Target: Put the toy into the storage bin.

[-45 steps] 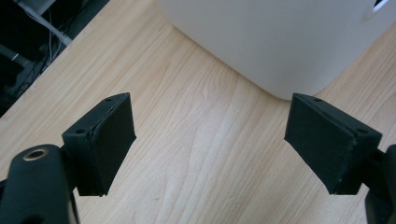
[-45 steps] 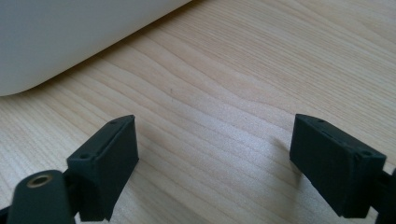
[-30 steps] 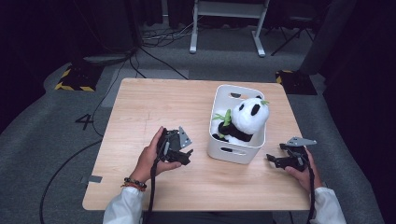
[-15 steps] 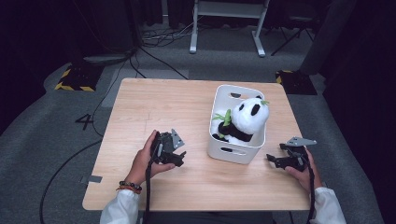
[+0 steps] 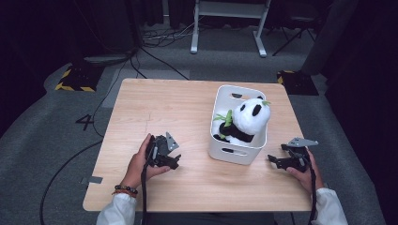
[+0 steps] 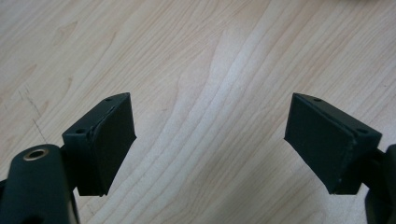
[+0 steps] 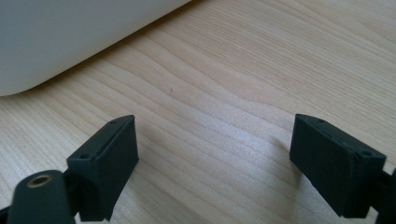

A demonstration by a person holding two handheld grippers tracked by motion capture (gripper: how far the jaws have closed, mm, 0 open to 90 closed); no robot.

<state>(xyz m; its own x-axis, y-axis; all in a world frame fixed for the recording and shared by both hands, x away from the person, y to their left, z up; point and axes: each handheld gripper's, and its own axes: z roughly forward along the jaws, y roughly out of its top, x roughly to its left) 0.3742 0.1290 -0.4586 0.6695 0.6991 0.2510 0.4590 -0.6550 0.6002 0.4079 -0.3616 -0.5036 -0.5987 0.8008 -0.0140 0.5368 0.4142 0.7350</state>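
Panda (image 5: 246, 119) lower body hidden inside bin (image 5: 234, 153); both tongs empty.

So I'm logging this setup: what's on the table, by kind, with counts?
Plush panda: 1
White bin: 1
Hand-held grippers, left gripper and right gripper, both open: 2
Total: 4

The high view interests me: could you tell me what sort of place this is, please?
Probably a recording studio or lab: a lone wooden table on grey carpet, cables trailing across the floor, hazard-striped floor plates, and dark surroundings.
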